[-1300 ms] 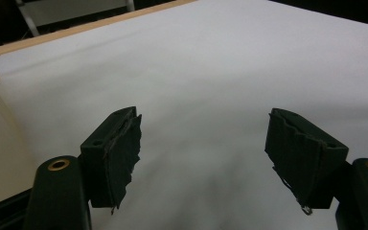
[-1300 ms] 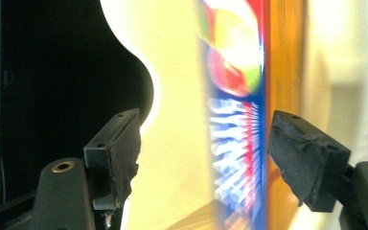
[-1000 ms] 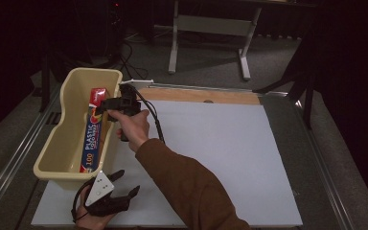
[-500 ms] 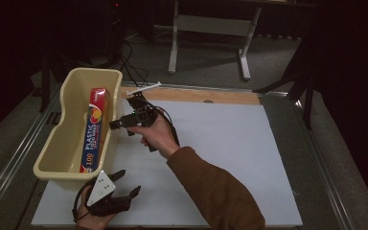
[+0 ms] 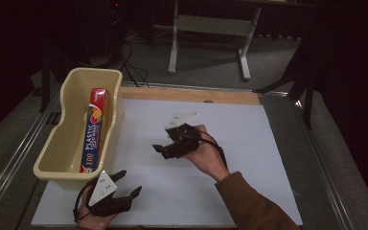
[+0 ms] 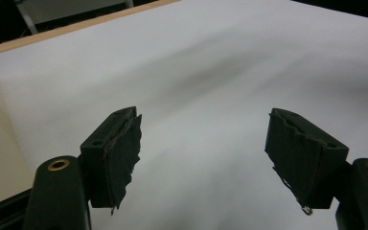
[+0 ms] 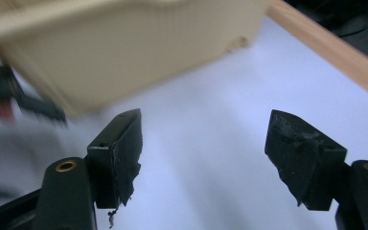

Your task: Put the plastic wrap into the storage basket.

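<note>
A cream plastic bin [image 5: 60, 148] stands at the table's left, and a red and blue box of plastic food wrap [image 5: 94, 128] lies lengthwise inside it. My right gripper [image 5: 162, 151] hovers over the middle of the white table top [image 5: 249, 143], pointing left toward the bin. Its jaws have just been opening and nothing is between them. In the right gripper view the gripper [image 7: 203, 120] is open, with the bin's wall [image 7: 124, 43] blurred ahead. My left gripper [image 5: 130, 183] rests open near the front edge, just below the bin. The left gripper [image 6: 203, 124] is also open in its own view.
A wooden strip [image 5: 191, 95] runs along the table's far edge, with metal rails [image 5: 316, 143] down both sides. Behind the table, a stand's legs [image 5: 175, 52] and cables [image 5: 129, 62] are on the floor. The white surface to the right of my right hand is bare.
My right gripper drew back from the box's end in the bin and moved right to the table's middle, its jaws wider. The box stays in the bin. The left gripper kept still.
</note>
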Tool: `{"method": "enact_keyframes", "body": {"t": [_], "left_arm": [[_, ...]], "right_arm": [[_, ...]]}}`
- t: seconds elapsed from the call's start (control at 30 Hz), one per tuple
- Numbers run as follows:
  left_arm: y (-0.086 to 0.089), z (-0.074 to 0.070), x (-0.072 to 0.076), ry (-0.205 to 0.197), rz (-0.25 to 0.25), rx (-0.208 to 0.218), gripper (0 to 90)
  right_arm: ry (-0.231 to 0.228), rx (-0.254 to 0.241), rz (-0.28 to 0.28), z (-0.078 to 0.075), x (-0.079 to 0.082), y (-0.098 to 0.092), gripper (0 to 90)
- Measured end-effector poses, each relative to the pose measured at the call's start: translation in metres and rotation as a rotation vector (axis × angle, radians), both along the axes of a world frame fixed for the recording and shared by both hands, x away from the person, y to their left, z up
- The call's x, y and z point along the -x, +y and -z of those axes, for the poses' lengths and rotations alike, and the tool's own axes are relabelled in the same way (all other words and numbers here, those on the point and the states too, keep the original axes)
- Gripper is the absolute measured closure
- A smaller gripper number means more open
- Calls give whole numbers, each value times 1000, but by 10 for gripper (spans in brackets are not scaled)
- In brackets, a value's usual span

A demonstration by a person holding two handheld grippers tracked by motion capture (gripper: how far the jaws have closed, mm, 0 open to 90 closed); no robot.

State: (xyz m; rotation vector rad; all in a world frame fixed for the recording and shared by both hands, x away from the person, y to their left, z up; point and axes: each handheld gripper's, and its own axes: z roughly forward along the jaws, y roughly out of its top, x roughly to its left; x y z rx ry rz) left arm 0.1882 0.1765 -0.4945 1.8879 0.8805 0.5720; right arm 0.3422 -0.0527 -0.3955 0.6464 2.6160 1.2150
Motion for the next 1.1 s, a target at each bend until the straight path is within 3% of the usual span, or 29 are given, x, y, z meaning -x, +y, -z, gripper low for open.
{"method": "enact_keyframes", "body": {"t": [0.1,0.2,0.3,0.5,0.6,0.63,0.7,0.8,1.1], "left_arm": [[0,0,-1,1,0,-4,277],[-2,0,-1,-1,2,-8,275],[-2,1,-1,-1,4,-9,275],[-3,4,-6,17,-4,-16,275],[-4,5,-7,21,1,-26,275],[-5,6,-9,31,1,-27,273],[-6,7,-11,39,3,-22,262],[-8,8,-14,42,3,-24,251],[-9,9,-16,50,-7,-29,236]], "right_arm": [[-99,28,22,17,22,-38,274],[-146,55,39,35,36,-68,257],[-146,43,83,50,48,-101,247],[-148,-20,223,77,65,-161,251],[-150,-41,242,81,67,-169,242],[-171,-104,291,92,73,-196,211],[-179,-131,303,95,77,-209,190],[-208,-134,299,98,84,-223,168],[-188,-207,266,103,90,-241,156]]}}
